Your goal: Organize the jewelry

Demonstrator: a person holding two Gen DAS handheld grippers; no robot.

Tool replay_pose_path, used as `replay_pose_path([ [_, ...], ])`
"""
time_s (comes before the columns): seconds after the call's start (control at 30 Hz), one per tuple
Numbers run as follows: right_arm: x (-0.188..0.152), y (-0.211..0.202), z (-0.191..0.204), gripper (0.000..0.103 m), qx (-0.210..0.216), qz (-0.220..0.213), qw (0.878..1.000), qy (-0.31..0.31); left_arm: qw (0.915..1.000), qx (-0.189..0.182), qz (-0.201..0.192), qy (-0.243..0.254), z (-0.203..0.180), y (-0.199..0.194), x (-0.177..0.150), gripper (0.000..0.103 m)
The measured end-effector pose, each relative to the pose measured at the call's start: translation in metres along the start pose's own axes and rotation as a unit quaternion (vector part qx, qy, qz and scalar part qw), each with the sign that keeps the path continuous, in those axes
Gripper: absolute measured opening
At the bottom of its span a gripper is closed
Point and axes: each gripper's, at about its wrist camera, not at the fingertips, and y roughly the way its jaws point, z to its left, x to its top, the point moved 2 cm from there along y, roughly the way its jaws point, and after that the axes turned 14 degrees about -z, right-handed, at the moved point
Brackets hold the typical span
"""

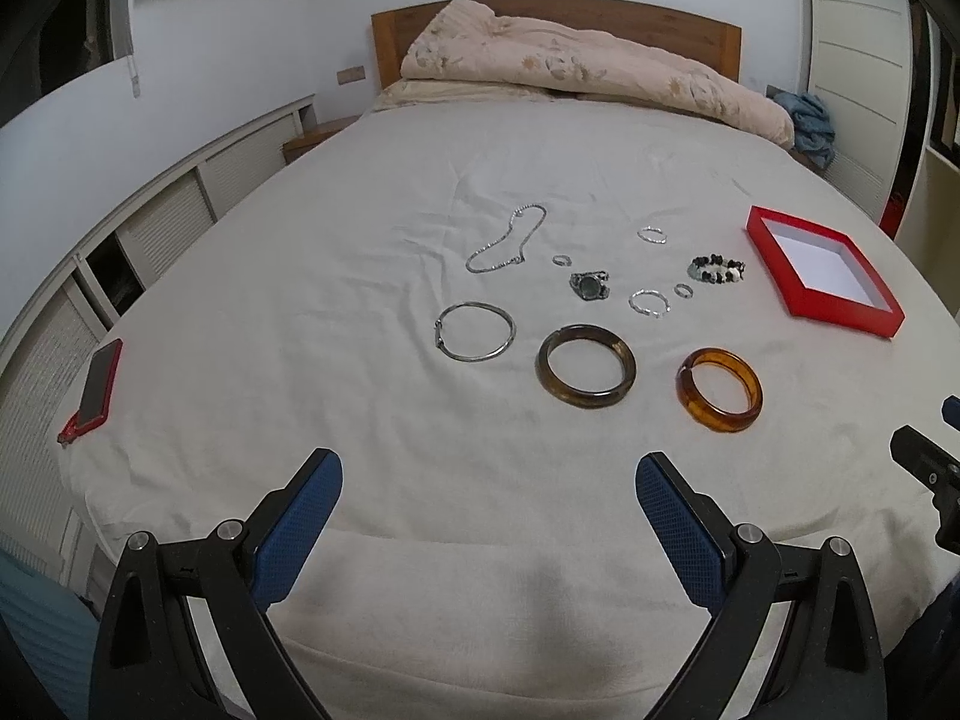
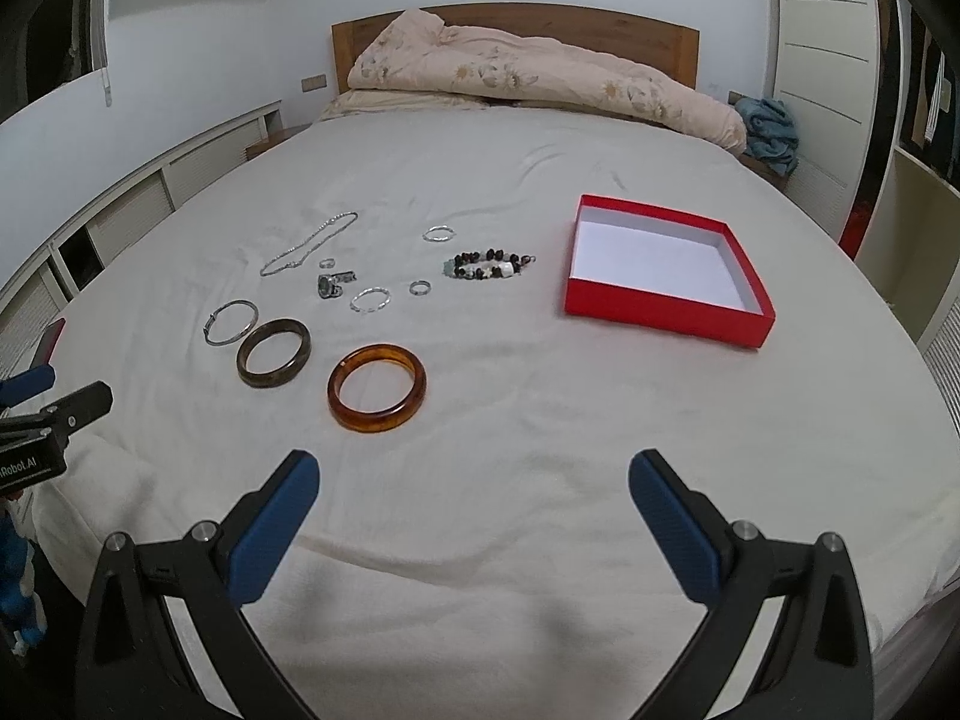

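Observation:
Jewelry lies spread on a white bed. An amber bangle (image 1: pixel 719 389) (image 2: pixel 377 388) and a dark brown bangle (image 1: pixel 586 366) (image 2: pixel 274 351) are nearest. A thin silver bangle (image 1: pixel 475 331) (image 2: pixel 231 322), a silver chain (image 1: pixel 507 238) (image 2: pixel 309 243), a watch (image 1: pixel 590 285) (image 2: pixel 333 284), a beaded bracelet (image 1: pixel 717 268) (image 2: pixel 489 264) and small silver rings lie behind. An open red box (image 1: pixel 825 270) (image 2: pixel 666 300) with a white inside sits right. My left gripper (image 1: pixel 489 477) and right gripper (image 2: pixel 474 474) are open and empty, short of the bangles.
A phone in a red case (image 1: pixel 96 384) lies near the bed's left edge. A folded beige quilt (image 1: pixel 588 69) lies at the wooden headboard. White louvred cabinets run along the left wall. A blue cloth (image 2: pixel 768 126) sits at the far right.

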Motion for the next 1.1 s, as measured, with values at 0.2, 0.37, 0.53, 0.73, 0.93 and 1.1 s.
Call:
replay_pose_path([
  [0.2, -0.004, 0.007, -0.003, 0.103, 0.006, 0.012, 1.0, 0.008, 0.9999, 0.008, 0.01, -0.003, 0.005, 0.007, 0.001, 0.098],
  [0.37, -0.004, 0.019, -0.005, 0.103, 0.015, 0.022, 0.999, 0.017, 0.9996, 0.009, 0.026, -0.009, 0.007, 0.021, -0.001, 0.098],
  [0.53, -0.002, 0.041, -0.004, 0.1, 0.034, 0.038, 0.998, 0.023, 0.9985, 0.002, 0.048, -0.025, 0.007, 0.041, -0.004, 0.089],
  [0.73, 0.001, 0.082, -0.002, 0.077, 0.067, 0.064, 0.995, 0.026, 0.9962, -0.011, 0.072, -0.048, 0.003, 0.075, -0.001, 0.083],
  [0.93, 0.004, 0.125, 0.007, 0.055, 0.101, 0.089, 0.991, 0.018, 0.9941, -0.014, 0.085, -0.066, -0.008, 0.112, 0.012, 0.075],
  [1.1, 0.001, 0.157, 0.017, 0.041, 0.121, 0.113, 0.986, 0.001, 0.9902, -0.017, 0.115, -0.076, -0.013, 0.142, 0.006, 0.064],
])
